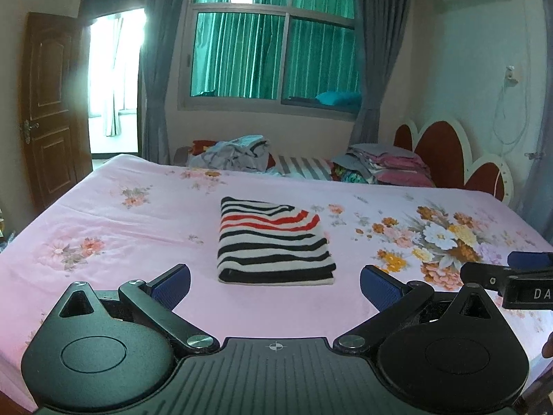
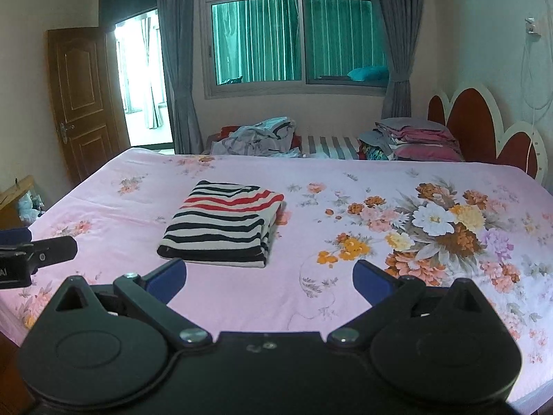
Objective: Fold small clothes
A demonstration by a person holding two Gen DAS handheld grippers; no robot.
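A striped garment (image 1: 274, 242) in black, white and red lies folded into a neat rectangle on the pink floral bedsheet (image 1: 138, 228). My left gripper (image 1: 275, 285) is open just short of its near edge, with nothing between its blue pads. In the right wrist view the same folded garment (image 2: 224, 223) lies ahead and to the left. My right gripper (image 2: 269, 280) is open over bare sheet (image 2: 311, 311), to the right of the garment's near corner. Each gripper shows at the edge of the other's view: the right gripper (image 1: 511, 276) and the left gripper (image 2: 34, 252).
Across the bed lie a heap of crumpled clothes (image 1: 238, 155) and a stack of folded laundry (image 1: 390, 167) by the red headboard (image 1: 446, 152). A brown door (image 1: 52, 103) stands open at the left. Bare sheet surrounds the garment.
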